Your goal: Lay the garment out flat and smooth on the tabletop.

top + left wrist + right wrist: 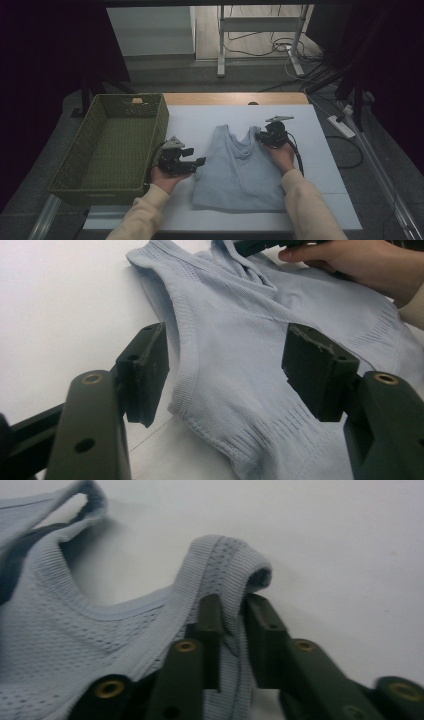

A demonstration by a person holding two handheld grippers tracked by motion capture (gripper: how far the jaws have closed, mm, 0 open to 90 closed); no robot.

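Pinched at its right shoulder strap by the right tool (232, 630), the pale blue knit tank top (240, 170) lying flat on the white surface (325, 165) could slip free if tugged, the left tool (225, 375) being held spread over its side edge.

The tank top (100, 630) runs past the picture's left edge; its far strap (75, 500) is blurred.

High view above the table, looking down; two close jaw-level views, all sharing the blue top (240, 170).
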